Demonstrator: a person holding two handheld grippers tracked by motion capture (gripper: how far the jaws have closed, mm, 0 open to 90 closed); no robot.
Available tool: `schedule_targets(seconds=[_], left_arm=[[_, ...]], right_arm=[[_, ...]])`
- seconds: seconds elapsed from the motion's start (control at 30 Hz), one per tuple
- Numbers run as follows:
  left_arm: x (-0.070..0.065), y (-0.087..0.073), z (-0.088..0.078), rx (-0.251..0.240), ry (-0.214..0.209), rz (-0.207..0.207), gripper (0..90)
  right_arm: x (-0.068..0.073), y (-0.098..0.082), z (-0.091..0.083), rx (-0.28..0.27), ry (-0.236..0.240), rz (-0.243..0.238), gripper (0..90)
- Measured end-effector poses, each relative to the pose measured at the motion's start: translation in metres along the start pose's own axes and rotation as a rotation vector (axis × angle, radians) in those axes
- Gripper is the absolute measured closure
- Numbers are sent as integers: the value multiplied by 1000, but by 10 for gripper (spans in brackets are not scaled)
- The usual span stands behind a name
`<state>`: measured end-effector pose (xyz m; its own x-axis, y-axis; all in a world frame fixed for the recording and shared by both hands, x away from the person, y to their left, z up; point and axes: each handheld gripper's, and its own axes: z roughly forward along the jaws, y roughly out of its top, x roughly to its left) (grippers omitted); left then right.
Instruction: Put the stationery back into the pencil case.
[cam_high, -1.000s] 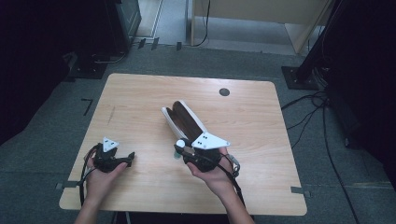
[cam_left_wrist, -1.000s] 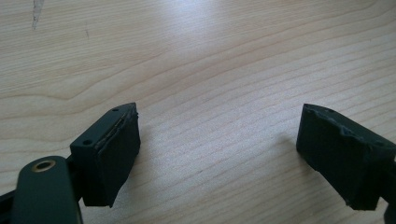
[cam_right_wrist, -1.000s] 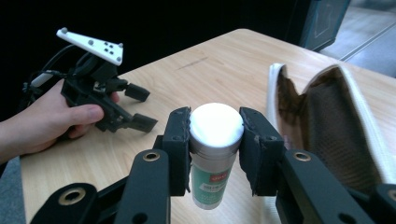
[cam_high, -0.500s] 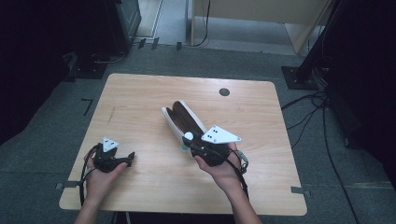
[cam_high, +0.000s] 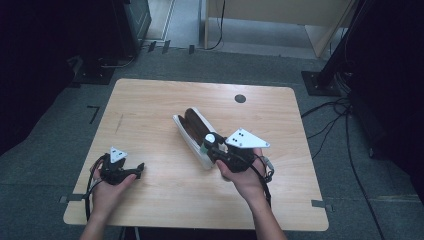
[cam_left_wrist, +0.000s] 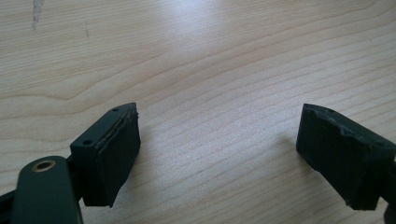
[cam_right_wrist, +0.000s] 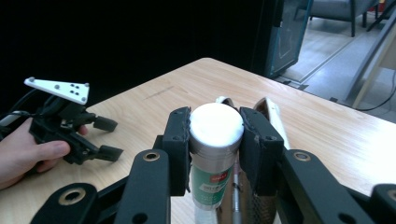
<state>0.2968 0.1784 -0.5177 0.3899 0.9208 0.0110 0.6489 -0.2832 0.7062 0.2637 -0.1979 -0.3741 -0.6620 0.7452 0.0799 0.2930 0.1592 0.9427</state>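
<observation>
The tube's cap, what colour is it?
White. The cap tops the tube, clearest in the right gripper view.

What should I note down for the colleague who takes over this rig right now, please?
Right hand-held gripper: shut on a white-capped tube with a green label, held upright over the near end of the open case.
Left hand-held gripper: open, nothing between the jaws, low over bare table at the near left.
The case lies open at mid-table, dark inside, white rim.
Done: tube is gripped. Whether it came out of the case or is going in cannot be told from this moment.
Left: probably place the tube; left gripper is free to steady the case.
</observation>
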Motion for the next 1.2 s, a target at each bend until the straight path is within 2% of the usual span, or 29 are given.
schedule_targets(seconds=[0.1,0.2,0.37,0.77,1.2], left_arm=[[0,0,0,1,0,0,138],[0,0,0,-2,0,-3,138],[0,0,0,1,0,1,138],[0,0,0,-2,0,-2,139],[0,0,0,-2,0,-1,140]], right_arm=[[-3,0,1,0,-17,-3,655],[-4,-1,3,6,-58,-29,655],[-9,-6,11,33,-80,-37,655],[-16,-24,38,116,-84,-26,655],[-16,-39,55,202,-65,-22,654]])
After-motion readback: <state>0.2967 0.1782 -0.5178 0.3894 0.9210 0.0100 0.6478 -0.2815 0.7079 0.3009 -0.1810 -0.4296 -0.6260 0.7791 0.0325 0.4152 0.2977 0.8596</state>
